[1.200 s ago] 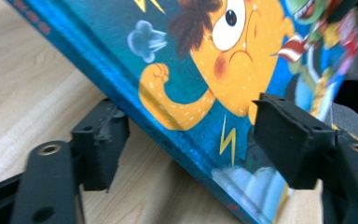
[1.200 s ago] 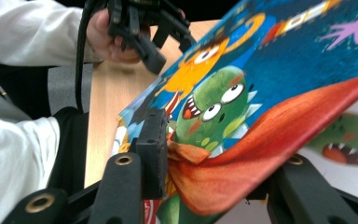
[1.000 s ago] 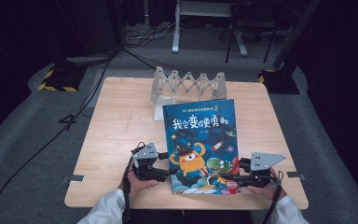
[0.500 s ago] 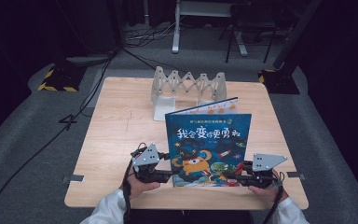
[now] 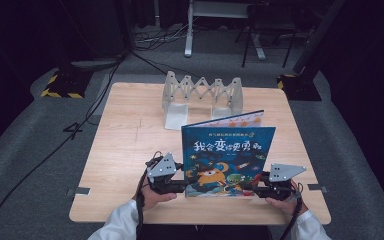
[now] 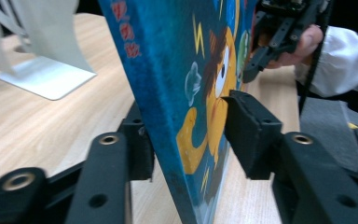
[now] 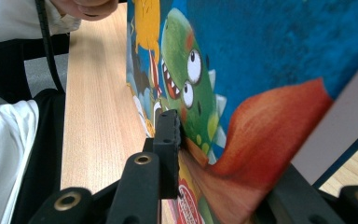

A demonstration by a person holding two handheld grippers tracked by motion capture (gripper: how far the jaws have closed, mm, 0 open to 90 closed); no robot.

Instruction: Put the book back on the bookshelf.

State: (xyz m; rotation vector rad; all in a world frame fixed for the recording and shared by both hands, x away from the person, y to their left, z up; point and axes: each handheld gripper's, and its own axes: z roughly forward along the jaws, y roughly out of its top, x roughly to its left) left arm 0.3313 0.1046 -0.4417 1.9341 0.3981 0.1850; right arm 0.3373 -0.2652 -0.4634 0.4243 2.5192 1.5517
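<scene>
A blue picture book (image 5: pixel 227 155) with a cartoon monster cover stands nearly upright on its bottom edge near the front of the wooden table (image 5: pixel 125 140). My left gripper (image 5: pixel 182 186) holds its lower left corner. In the left gripper view the jaws (image 6: pixel 191 135) have just been closing, and both pads now press the book (image 6: pixel 182 70). My right gripper (image 5: pixel 252 189) grips the lower right corner, having tightened a moment ago. In the right gripper view one pad (image 7: pixel 168 135) presses the cover (image 7: pixel 270 56), and the other jaw is hidden behind the book.
A white zigzag rack (image 5: pixel 202 95) stands at the back of the table, just behind the book. The table's front edge runs right below both hands. Dark floor with cables and stand legs surrounds the table.
The book has swung up from lying flat on the table to standing nearly upright. Both hands have stayed at its lower corners.
</scene>
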